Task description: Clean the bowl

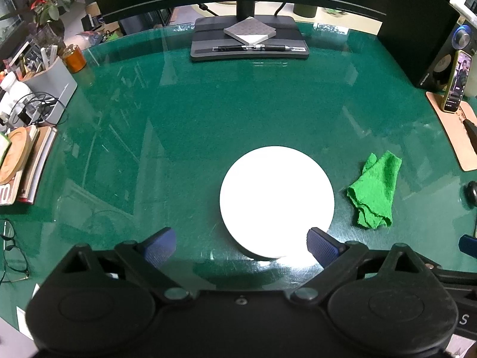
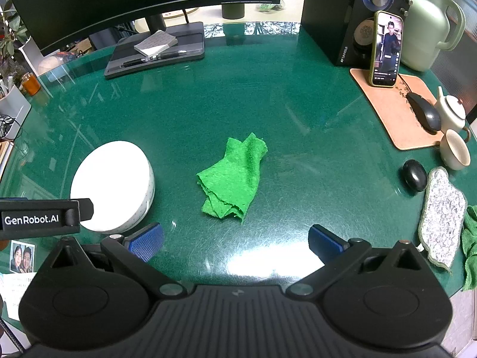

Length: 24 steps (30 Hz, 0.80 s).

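A white bowl stands on the green glass-topped table, its inside washed out by glare. My left gripper hovers over the bowl's near rim, pointing steeply down, open, with nothing between the blue pads. In the right wrist view the bowl is at the left, partly behind the left gripper's black body. A crumpled green cloth lies just right of the bowl. My right gripper is open above bare table, and the green cloth lies a short way ahead of it.
A monitor stand with a notepad and pen is at the back. A speaker, phone, mouse, teapot and cup crowd the right. A grey mat lies at the right edge. Books, glasses and a pen holder sit left.
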Each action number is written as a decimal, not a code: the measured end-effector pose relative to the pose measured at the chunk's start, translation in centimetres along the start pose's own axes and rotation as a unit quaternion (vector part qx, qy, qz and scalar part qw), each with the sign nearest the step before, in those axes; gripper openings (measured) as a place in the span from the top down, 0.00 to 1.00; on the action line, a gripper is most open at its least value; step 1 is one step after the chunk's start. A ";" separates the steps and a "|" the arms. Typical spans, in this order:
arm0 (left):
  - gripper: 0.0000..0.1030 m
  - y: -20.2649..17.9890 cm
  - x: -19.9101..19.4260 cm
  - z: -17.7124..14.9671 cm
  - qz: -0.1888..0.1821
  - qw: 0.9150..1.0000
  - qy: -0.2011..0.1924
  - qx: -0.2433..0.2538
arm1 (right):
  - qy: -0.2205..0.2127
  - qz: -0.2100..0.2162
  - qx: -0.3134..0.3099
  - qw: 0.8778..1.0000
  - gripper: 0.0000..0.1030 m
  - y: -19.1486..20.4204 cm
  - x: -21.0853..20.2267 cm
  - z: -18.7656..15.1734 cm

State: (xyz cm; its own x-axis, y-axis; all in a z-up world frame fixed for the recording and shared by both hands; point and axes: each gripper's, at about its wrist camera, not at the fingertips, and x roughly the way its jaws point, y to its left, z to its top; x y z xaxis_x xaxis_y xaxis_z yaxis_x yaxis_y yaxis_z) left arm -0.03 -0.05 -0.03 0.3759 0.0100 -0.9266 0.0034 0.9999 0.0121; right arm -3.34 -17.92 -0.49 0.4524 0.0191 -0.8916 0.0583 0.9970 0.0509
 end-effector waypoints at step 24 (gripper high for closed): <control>0.08 -0.3 0.2 0.0 0.001 1.000 0.005 0.005 | 0.003 -0.003 0.001 1.000 0.00 -0.1 -0.1 0.3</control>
State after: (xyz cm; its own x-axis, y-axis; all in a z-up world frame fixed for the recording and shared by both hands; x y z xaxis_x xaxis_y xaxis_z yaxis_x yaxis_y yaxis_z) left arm 0.08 -0.37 -0.23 0.3667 0.0118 -0.9303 0.0115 0.9998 0.0172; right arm -3.13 -18.06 -0.29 0.4465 0.0141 -0.8947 0.0617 0.9970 0.0465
